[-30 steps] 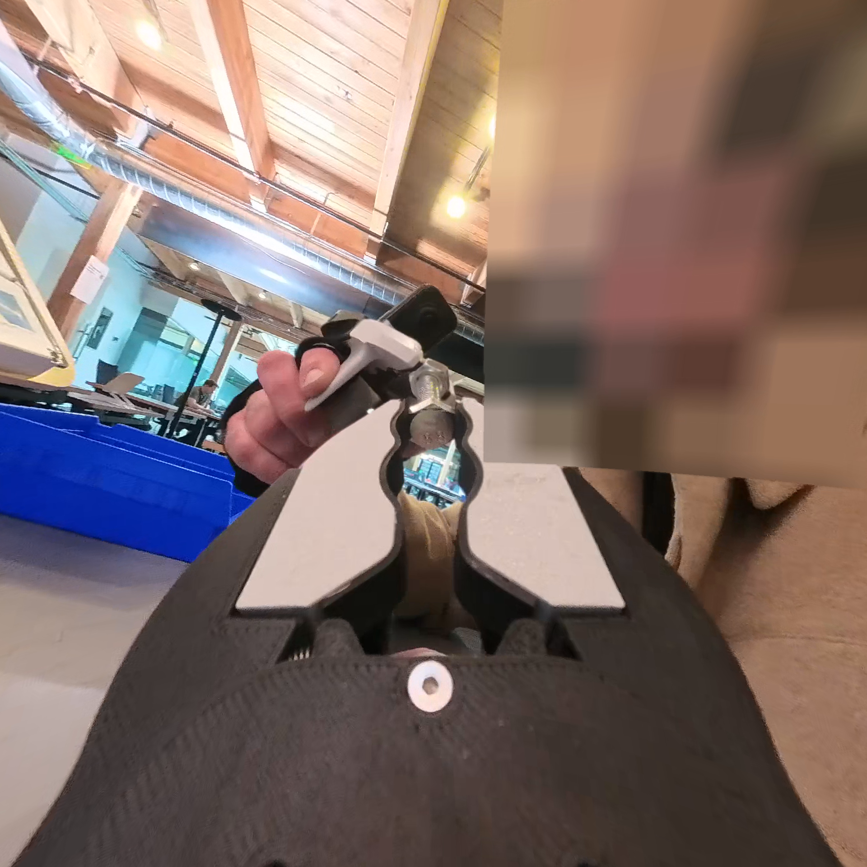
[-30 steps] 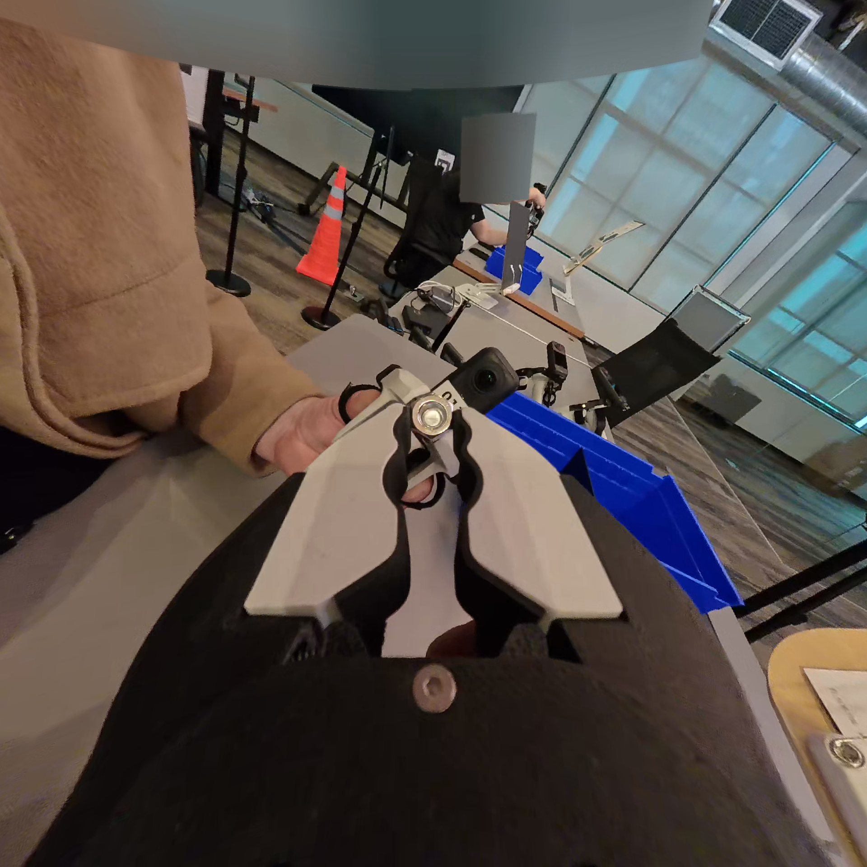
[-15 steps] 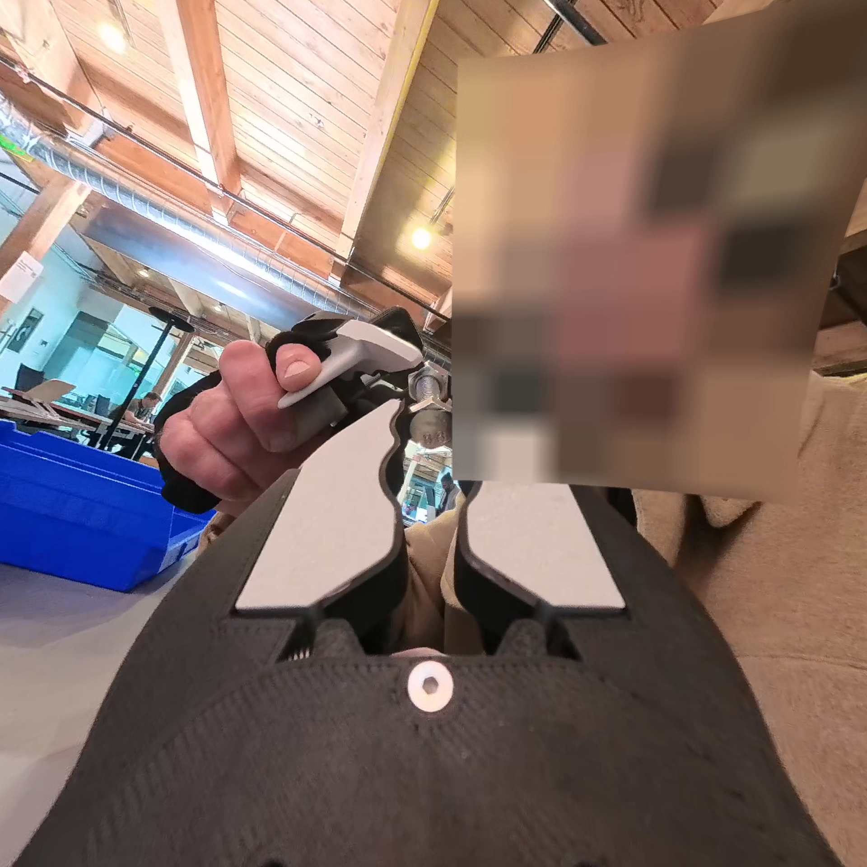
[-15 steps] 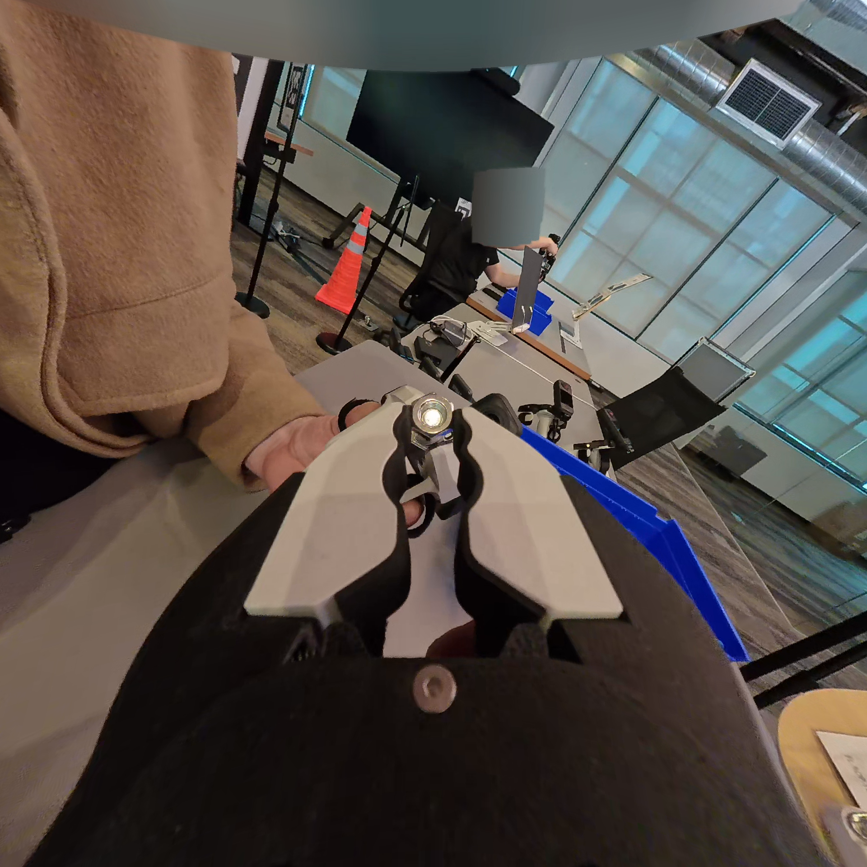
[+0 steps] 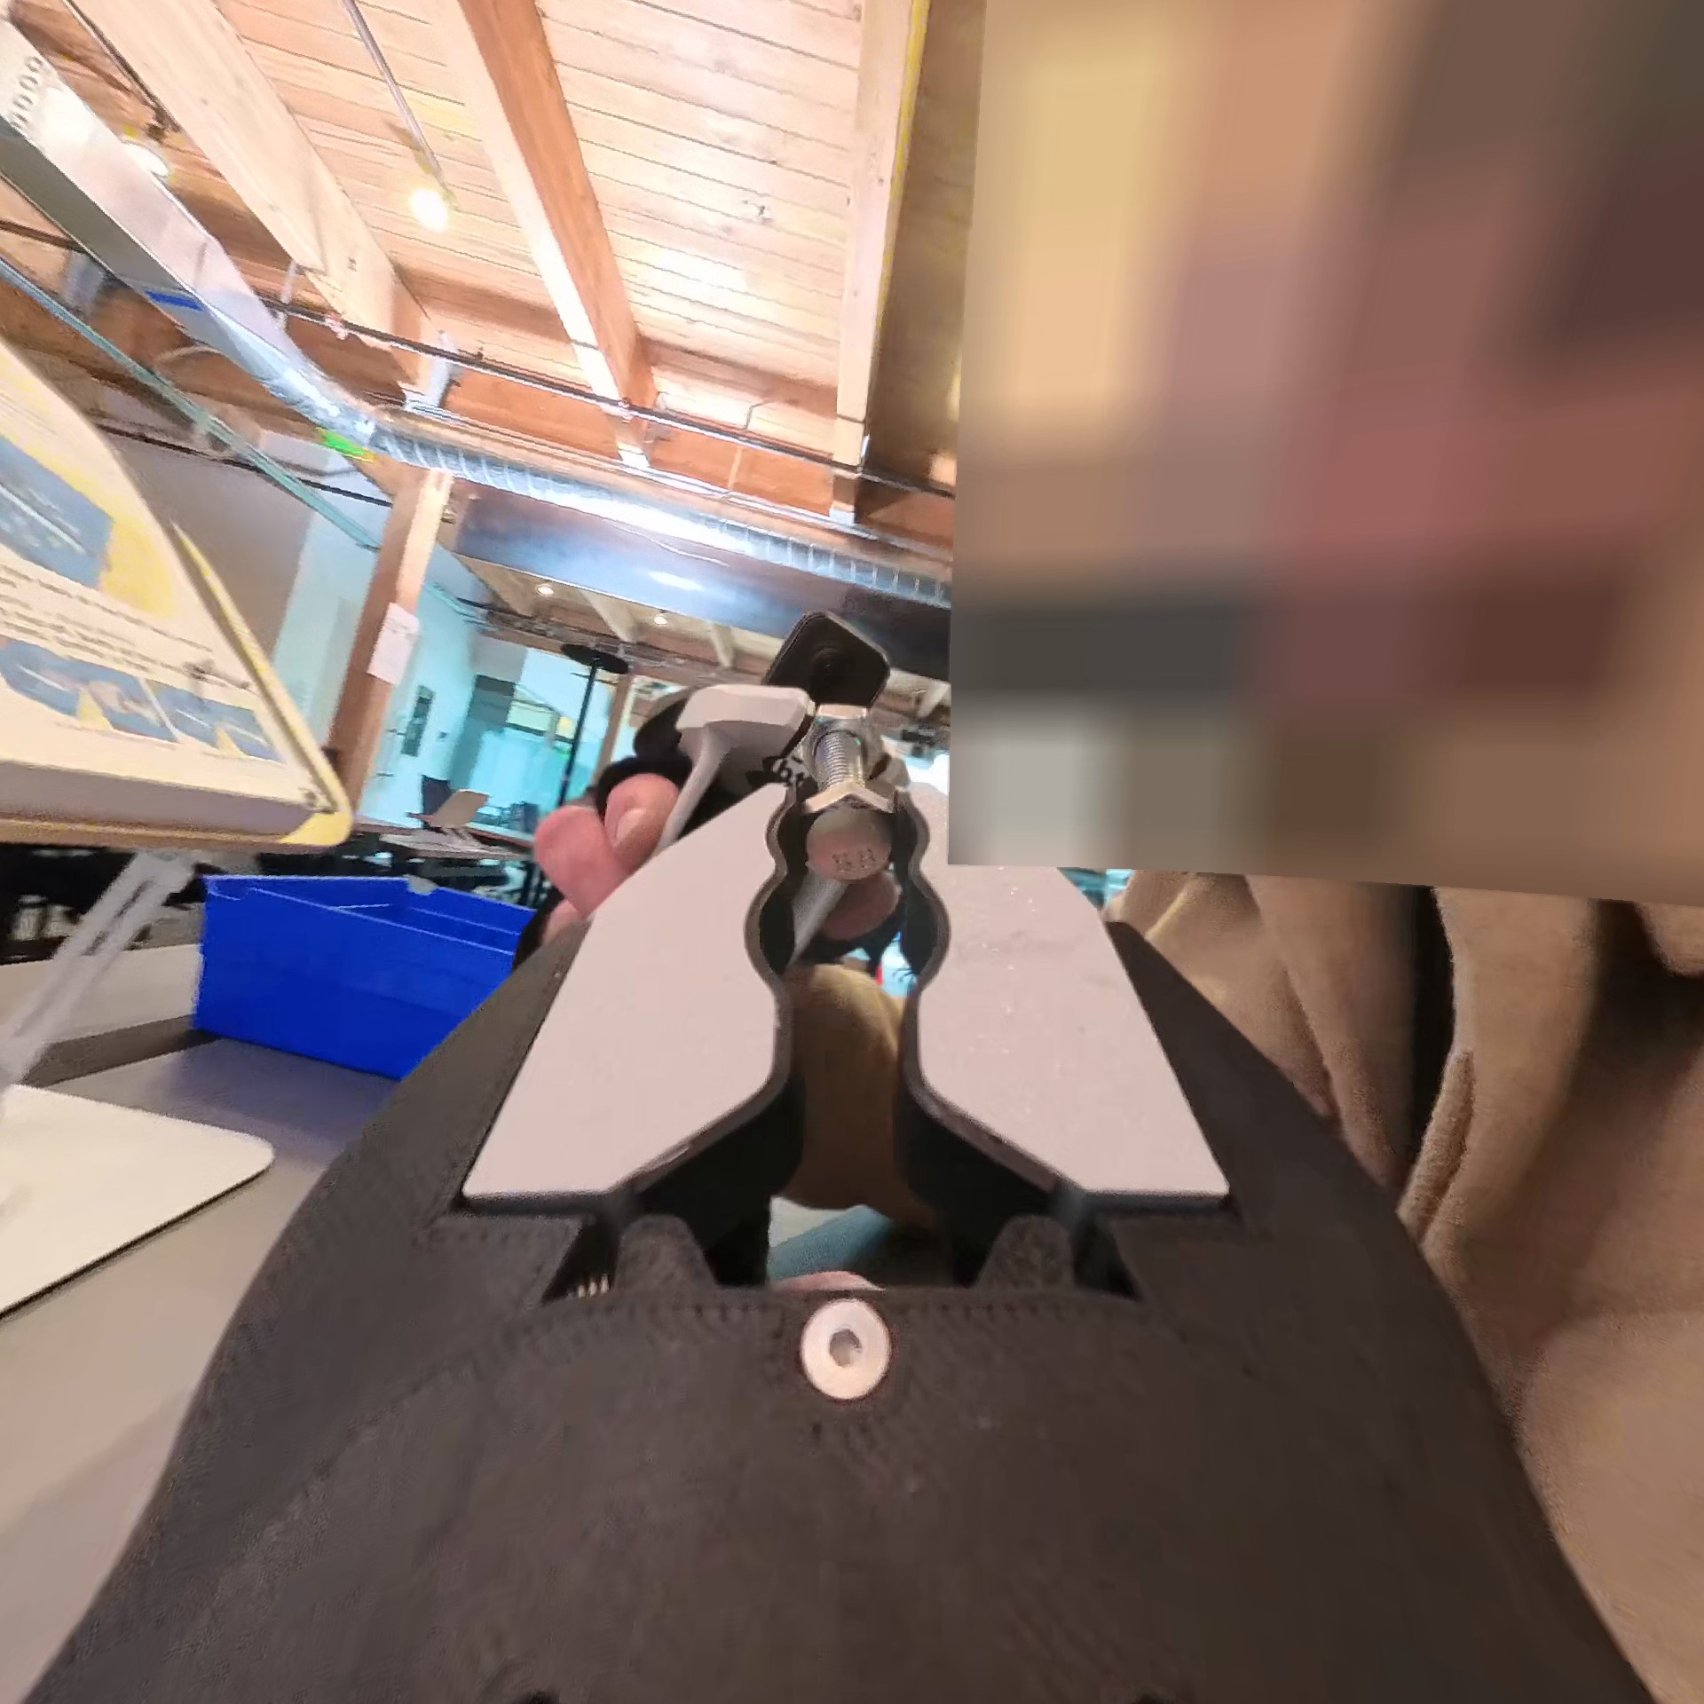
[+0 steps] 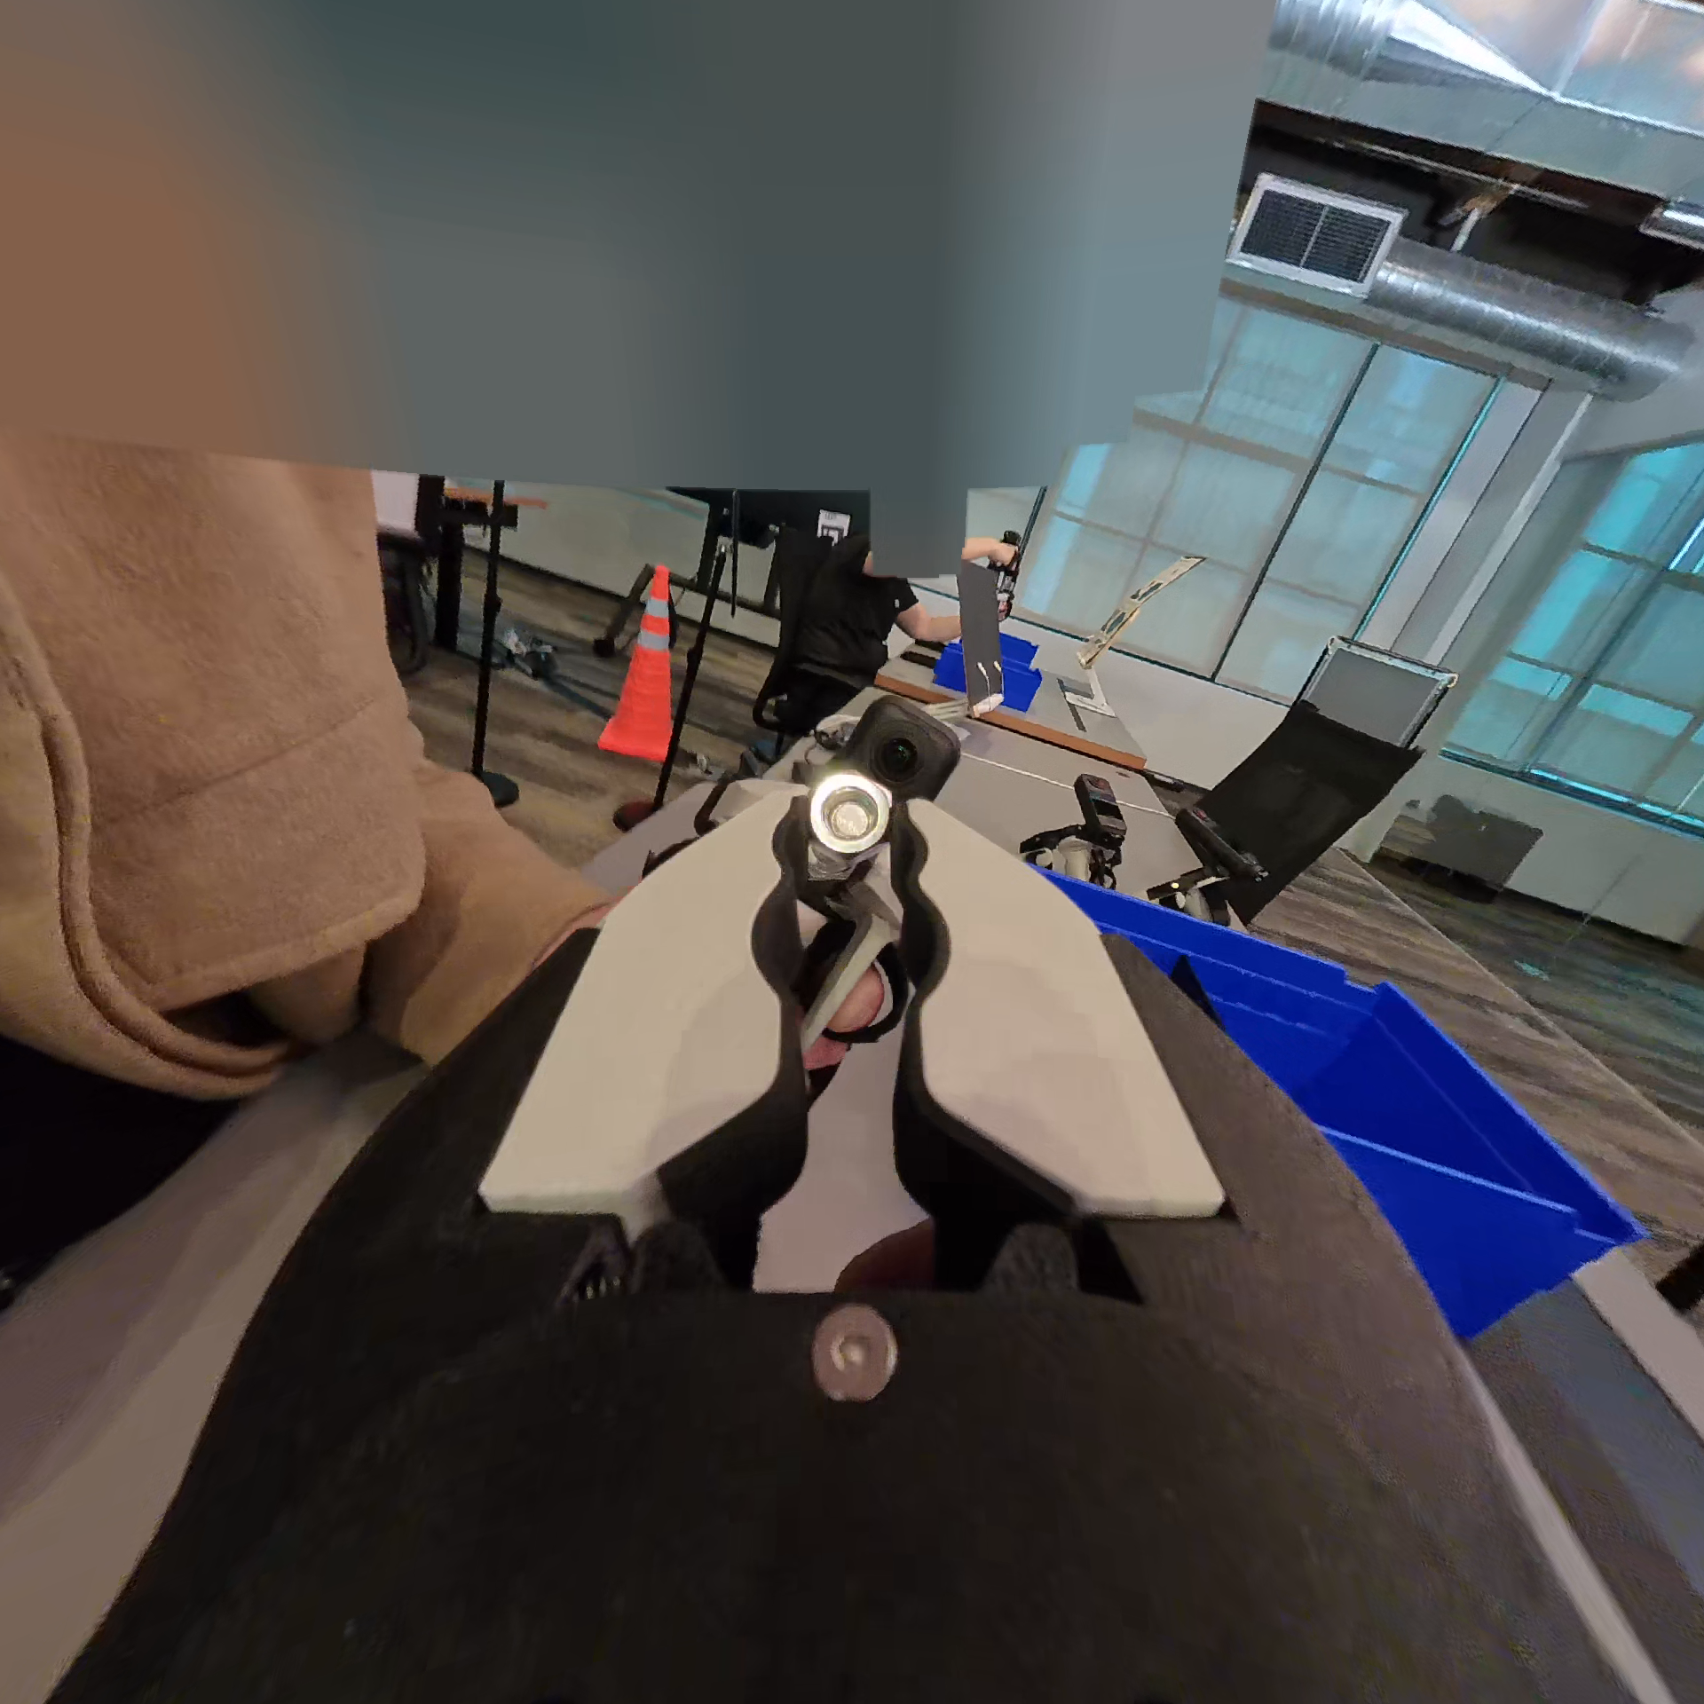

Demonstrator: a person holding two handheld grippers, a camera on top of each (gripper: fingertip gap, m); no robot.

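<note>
**Bolt and nut held between my two claws**

Swung since a moment ago, my left view now takes in a tilted printed board [image 5: 138, 645] and more of the blue bin [image 5: 350, 968]. My left claw [image 5: 846, 853] is clamped on the hex head of a bolt [image 5: 844, 853] — its threaded shank runs away toward my right claw, carrying a nut [image 5: 844, 795]. My right claw [image 6: 844, 834] grips the nut end of that bolt [image 6: 846, 816], facing the left claw's camera [image 6: 899, 751]. Both are raised above the grey table [image 6: 111, 1337], beside my tan sleeve [image 6: 212, 765].
</note>
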